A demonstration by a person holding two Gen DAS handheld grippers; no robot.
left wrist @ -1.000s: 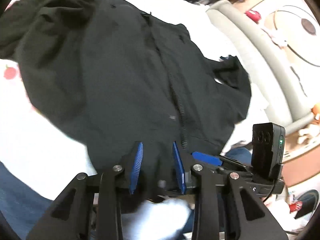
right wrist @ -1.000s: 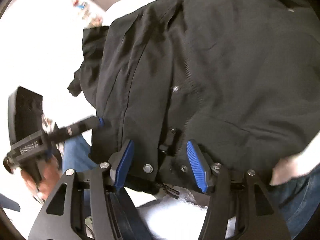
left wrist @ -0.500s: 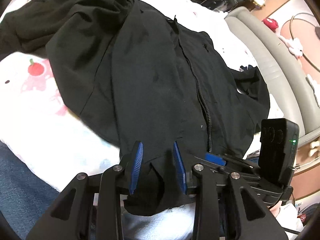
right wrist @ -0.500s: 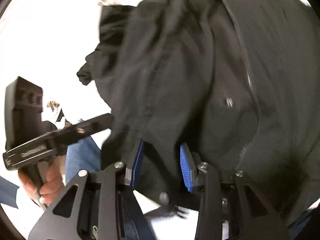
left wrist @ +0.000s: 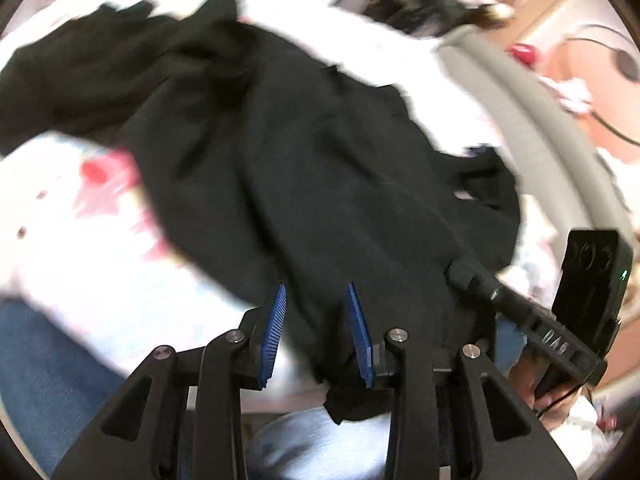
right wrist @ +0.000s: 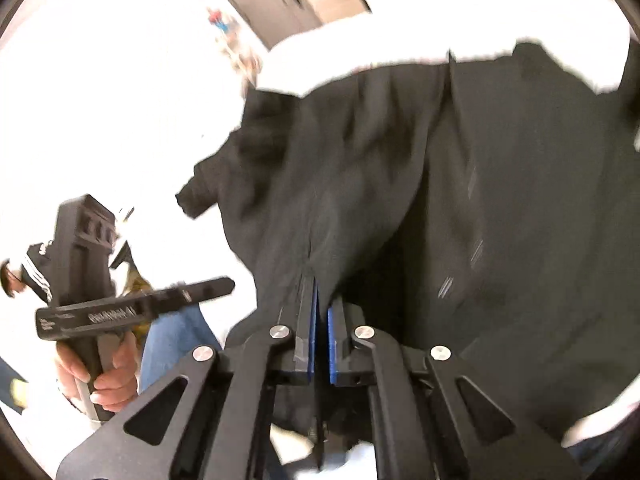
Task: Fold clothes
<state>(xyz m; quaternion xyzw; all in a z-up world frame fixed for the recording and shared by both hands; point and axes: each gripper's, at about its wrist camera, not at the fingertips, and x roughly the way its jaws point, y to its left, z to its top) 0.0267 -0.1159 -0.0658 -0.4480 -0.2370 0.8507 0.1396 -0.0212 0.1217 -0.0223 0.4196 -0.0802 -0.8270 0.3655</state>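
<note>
A black zip-front jacket [left wrist: 304,184] lies spread across a bed whose white sheet [left wrist: 80,240] carries a red-and-pink print, the garment's hem drawn toward the person at 6 o'clock in both wrist views. The right tool [right wrist: 321,320], whose blue pads stood apart around the hem half a second ago, has now closed to a narrow slit with a pleat of black cloth pinched between them; folds radiate from that pinch toward 12 o'clock, a sign the fabric is under tension there. The left tool [left wrist: 318,332] is about as wide as it was half a second ago, its blue pads parted with the hem passing between them and hanging below, so cloth sits in its gap without a visible clamp. In the right wrist view a hand [right wrist: 100,376] grips the left tool's handle at 8 o'clock, beside a denim-clad knee [right wrist: 172,344]. Both views are smeared by motion, and the jacket sits further toward 3 o'clock in the left view than it did a moment earlier. With one hem point secured, the garment is judged ready to be tugged flat or lifted over; whether this grip opens a fold or squares up one already laid cannot be settled here. A grey padded rail [left wrist: 532,120] curves along the bed's edge at 2 o'clock.
</note>
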